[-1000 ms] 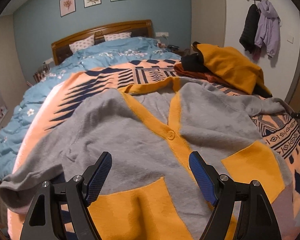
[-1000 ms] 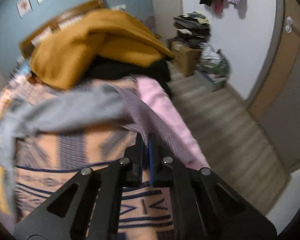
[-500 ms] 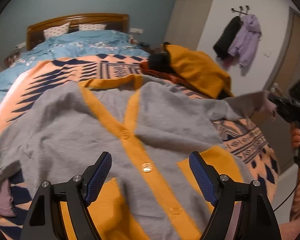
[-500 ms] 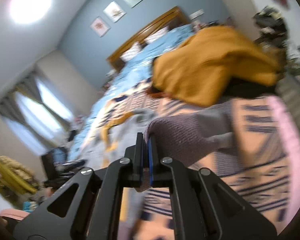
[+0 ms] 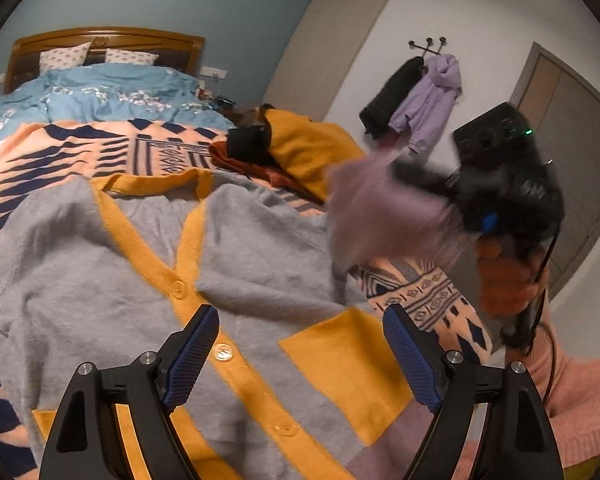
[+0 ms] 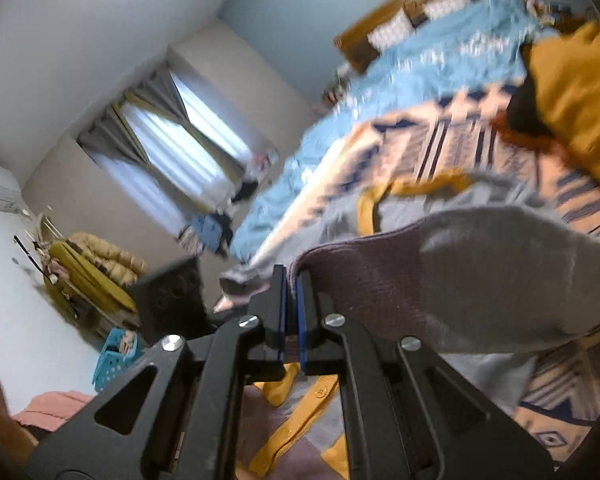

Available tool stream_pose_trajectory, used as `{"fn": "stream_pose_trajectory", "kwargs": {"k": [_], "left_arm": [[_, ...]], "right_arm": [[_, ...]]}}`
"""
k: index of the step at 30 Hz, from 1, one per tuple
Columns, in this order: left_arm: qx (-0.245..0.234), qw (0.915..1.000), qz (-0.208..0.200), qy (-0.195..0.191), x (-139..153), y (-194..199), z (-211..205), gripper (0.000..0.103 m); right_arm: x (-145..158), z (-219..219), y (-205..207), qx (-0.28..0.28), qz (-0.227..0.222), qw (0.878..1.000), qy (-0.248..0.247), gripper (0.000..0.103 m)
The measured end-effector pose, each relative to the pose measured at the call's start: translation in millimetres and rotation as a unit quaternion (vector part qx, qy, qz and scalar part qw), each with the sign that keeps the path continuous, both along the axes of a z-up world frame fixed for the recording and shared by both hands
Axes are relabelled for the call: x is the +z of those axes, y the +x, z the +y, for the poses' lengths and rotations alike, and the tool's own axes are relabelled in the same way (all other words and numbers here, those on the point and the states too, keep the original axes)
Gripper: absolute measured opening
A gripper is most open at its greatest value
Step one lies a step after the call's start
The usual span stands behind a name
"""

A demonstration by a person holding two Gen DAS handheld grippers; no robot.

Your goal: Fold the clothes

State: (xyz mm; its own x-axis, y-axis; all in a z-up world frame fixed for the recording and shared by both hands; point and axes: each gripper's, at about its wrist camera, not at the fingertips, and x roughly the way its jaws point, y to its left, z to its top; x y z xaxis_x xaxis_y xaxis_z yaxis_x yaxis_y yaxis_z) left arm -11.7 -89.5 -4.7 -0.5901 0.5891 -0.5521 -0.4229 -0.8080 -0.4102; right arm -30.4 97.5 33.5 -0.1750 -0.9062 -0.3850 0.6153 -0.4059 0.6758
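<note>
A grey cardigan (image 5: pixel 112 280) with a yellow button band and yellow pockets lies spread face up on the patterned bedspread (image 5: pixel 60 152). My left gripper (image 5: pixel 300 344) is open and empty, hovering low over the cardigan's lower front. My right gripper (image 6: pixel 291 280) is shut on the purple-grey cuff of the cardigan's sleeve (image 6: pixel 440 280) and holds it lifted over the garment. In the left wrist view the right gripper (image 5: pixel 420 184) is blurred, with the sleeve (image 5: pixel 380 212) raised above the cardigan's right side.
A pile of mustard, black and rust clothes (image 5: pixel 300 148) lies at the bed's far right. A blue duvet (image 5: pixel 100 92) covers the head end. Coats (image 5: pixel 428 96) hang on the wall. A blue basket (image 6: pixel 118 356) stands on the floor.
My right gripper has carried the sleeve cuff up and in from the bed's right edge over the cardigan. The left gripper has stayed open above the lower front.
</note>
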Motion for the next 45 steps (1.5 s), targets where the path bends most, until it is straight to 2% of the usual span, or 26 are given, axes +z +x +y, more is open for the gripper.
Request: {"fn": "stream_pose_trajectory", "kwargs": {"k": [4, 8, 10, 12, 13, 15, 17, 21, 23, 26, 28, 30, 32, 33, 36, 38, 39, 40, 41, 45], "left_arm": [[-0.003, 0.9999, -0.010, -0.011, -8.5, -8.0, 0.6, 0.087], [-0.005, 0.9986, -0.033, -0.040, -23.6, -23.2, 9.1, 0.087], [-0.012, 0.9977, -0.051, -0.042, -32.3, -30.8, 11.9, 0.087], [-0.018, 0.9969, -0.066, -0.038, -39.3, -35.7, 13.5, 0.087], [-0.021, 0.9966, -0.070, -0.037, -41.6, -36.5, 14.0, 0.087], [-0.024, 0.9963, -0.075, -0.034, -44.3, -35.9, 14.6, 0.087], [-0.031, 0.9963, -0.076, -0.028, -44.4, -34.0, 14.6, 0.087], [-0.031, 0.9958, -0.079, -0.033, -43.9, -34.3, 17.1, 0.087], [-0.033, 0.9957, -0.084, -0.021, -43.9, -37.1, 17.7, 0.087], [-0.021, 0.9965, -0.080, -0.013, -40.8, -41.8, 16.2, 0.086], [-0.011, 0.9958, -0.091, -0.007, -41.6, -49.0, 12.1, 0.073], [0.001, 0.9942, -0.107, 0.000, -43.4, -57.2, 7.1, 0.042], [0.022, 0.9926, -0.120, -0.002, -46.7, -63.5, -0.1, 0.018], [0.033, 0.9918, -0.124, -0.001, -48.0, -65.7, -5.4, 0.015], [0.057, 0.9902, -0.125, 0.027, -47.0, -69.0, -26.5, 0.011], [0.069, 0.9900, -0.116, 0.041, -40.9, -69.8, -39.0, 0.010], [0.073, 0.9901, -0.112, 0.043, -37.5, -69.9, -42.6, 0.010], [0.076, 0.9902, -0.108, 0.045, -34.1, -70.0, -46.3, 0.010], [0.080, 0.9903, -0.104, 0.047, -30.7, -70.1, -49.9, 0.010], [0.093, 0.9903, -0.087, 0.055, -16.9, -70.4, -64.4, 0.010]], "right_arm": [[-44.3, -35.8, -6.8, 0.024, -0.044, 0.998, 0.048, 0.005], [-72.7, -37.8, -13.3, 0.030, -0.072, 0.995, 0.065, 0.008], [-73.5, -28.2, -15.6, 0.025, -0.078, 0.995, 0.057, 0.020], [-67.0, -12.9, -15.5, 0.008, -0.059, 0.996, 0.062, 0.050], [-63.0, -4.4, -15.7, -0.003, -0.046, 0.997, 0.065, 0.052], [-57.1, 14.1, -19.5, -0.027, -0.026, 0.997, 0.073, 0.052], [-54.1, 40.5, -27.7, -0.075, -0.009, 0.993, 0.094, 0.052], [-62.1, 89.8, -53.2, -0.180, 0.015, 0.969, 0.166, 0.053], [-72.7, 113.7, -69.8, -0.213, -0.005, 0.962, 0.171, 0.053], [-87.6, 126.5, -87.4, -0.221, -0.028, 0.959, 0.172, 0.053], [-95.0, 128.2, -96.2, -0.215, -0.043, 0.962, 0.163, 0.053], [-100.9, 125.6, -103.3, -0.201, -0.056, 0.967, 0.147, 0.054], [-105.9, 123.1, -109.8, -0.188, -0.068, 0.971, 0.132, 0.057], [-104.9, 122.3, -110.6, -0.182, -0.067, 0.973, 0.124, 0.057], [-103.2, 116.2, -111.2, -0.166, -0.069, 0.978, 0.106, 0.057], [-98.6, 110.3, -108.0, -0.156, -0.060, 0.979, 0.116, 0.054], [-95.1, 107.8, -106.3, -0.153, -0.054, 0.980, 0.119, 0.030], [-91.6, 105.3, -104.6, -0.150, -0.048, 0.980, 0.122, 0.017], [-87.6, 102.8, -102.8, -0.149, -0.041, 0.980, 0.126, 0.012], [-58.3, 92.4, -93.5, -0.148, 0.011, 0.979, 0.140, 0.012]]}}
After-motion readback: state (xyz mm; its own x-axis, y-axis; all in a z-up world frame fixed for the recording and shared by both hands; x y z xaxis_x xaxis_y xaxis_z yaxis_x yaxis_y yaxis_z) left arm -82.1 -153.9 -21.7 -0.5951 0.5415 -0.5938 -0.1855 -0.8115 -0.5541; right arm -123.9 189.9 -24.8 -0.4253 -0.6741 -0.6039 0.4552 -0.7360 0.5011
